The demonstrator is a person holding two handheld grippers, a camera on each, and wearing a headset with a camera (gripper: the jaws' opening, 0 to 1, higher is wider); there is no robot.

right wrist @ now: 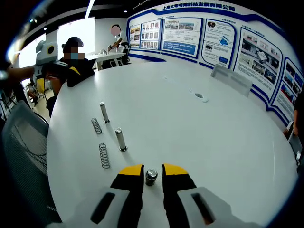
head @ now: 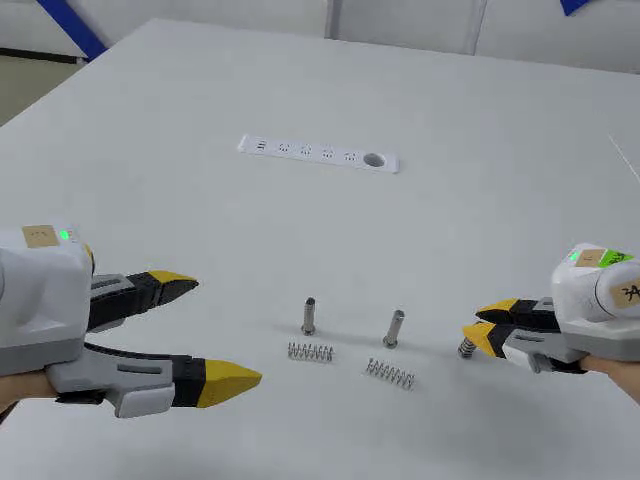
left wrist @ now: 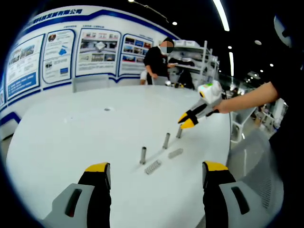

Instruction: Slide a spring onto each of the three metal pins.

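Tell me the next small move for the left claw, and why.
Probably lower the open left claw onto the near spring and close: it lies flat beside a bare pin, while the right claw is at the third pin.

A white power strip (head: 318,155) lies flat toward the far side of my white surface (head: 480,230). Blue-framed posters (right wrist: 190,34) hang beyond, and a grey mesh chair (right wrist: 21,142) stands beside the edge.
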